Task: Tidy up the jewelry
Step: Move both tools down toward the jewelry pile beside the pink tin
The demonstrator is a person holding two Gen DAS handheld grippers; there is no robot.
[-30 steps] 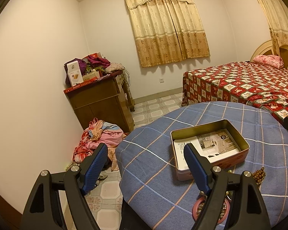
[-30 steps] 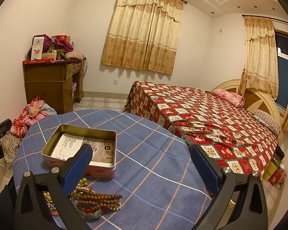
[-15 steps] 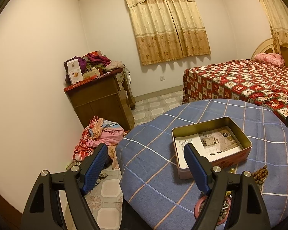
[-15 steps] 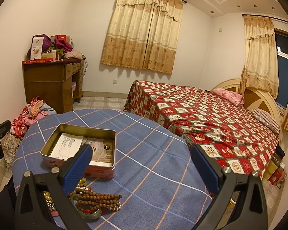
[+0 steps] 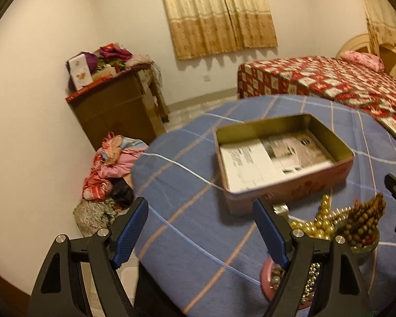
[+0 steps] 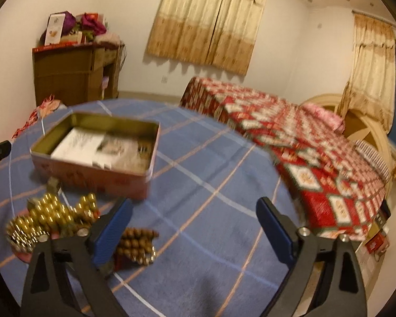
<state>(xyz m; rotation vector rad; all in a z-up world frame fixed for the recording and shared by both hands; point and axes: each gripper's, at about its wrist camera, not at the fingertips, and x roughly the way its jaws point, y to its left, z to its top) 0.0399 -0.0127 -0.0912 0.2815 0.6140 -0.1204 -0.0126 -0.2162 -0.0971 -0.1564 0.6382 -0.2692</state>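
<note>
An open pink tin box (image 5: pixel 290 191) (image 6: pixel 92 178) with paper leaflets inside sits on the round table under a blue checked cloth (image 5: pixel 198 232) (image 6: pixel 211 171). In front of it lie gold pearl beads (image 5: pixel 311 227) (image 6: pixel 50 211) and a brown wooden bead string (image 5: pixel 367 216) (image 6: pixel 137 243), heaped over a pink dish (image 5: pixel 268 272) and a glass dish (image 5: pixel 367 247). My left gripper (image 5: pixel 199 206) hangs open over the cloth, left of the beads. My right gripper (image 6: pixel 195 203) is wide with its jaws closing, nothing between them; the brown beads lie just behind its left finger.
A bed with a red patterned cover (image 5: pixel 330 82) (image 6: pixel 303 145) stands right of the table. A wooden cabinet (image 5: pixel 113 108) piled with clothes and boxes is against the left wall, with a heap of clothes (image 5: pixel 111 163) on the floor beside the table's left edge.
Both grippers have sunk toward the table and tipped down, so the tin and the beads look nearer. The right jaws have narrowed a little.
</note>
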